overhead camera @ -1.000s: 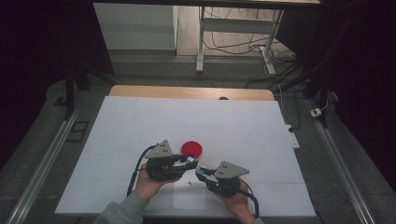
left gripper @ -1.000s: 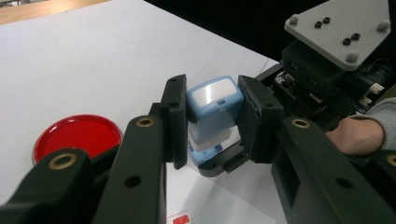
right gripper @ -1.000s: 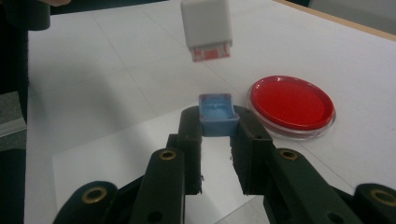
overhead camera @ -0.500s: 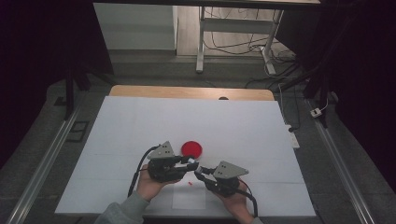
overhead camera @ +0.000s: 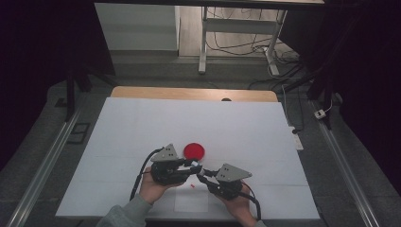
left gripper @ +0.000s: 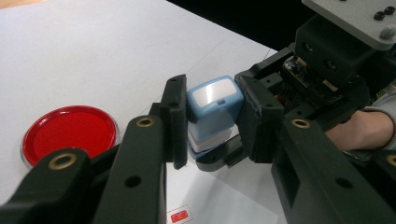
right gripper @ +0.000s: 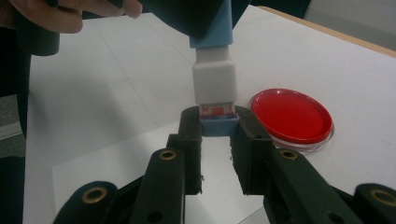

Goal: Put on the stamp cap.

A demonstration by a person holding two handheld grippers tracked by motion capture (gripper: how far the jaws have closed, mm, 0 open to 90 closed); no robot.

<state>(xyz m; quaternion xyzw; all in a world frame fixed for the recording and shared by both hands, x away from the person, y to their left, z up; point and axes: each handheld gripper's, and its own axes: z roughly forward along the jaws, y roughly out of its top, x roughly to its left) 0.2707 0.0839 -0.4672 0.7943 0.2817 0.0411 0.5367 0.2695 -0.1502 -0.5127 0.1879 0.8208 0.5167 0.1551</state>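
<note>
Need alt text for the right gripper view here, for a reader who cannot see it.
The right gripper clamps the blue base cap of a blue-and-white stamp, whose upper end the left gripper holds. A round red ink pad lies beside it on the white table.

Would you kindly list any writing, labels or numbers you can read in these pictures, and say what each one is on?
No text can be read.
Red stamped mark on the white paper: too small and blurred to read.
Red face at the base of the stamp, held by both grippers: blurred, unreadable.
Red dish: no lettering visible.
</note>
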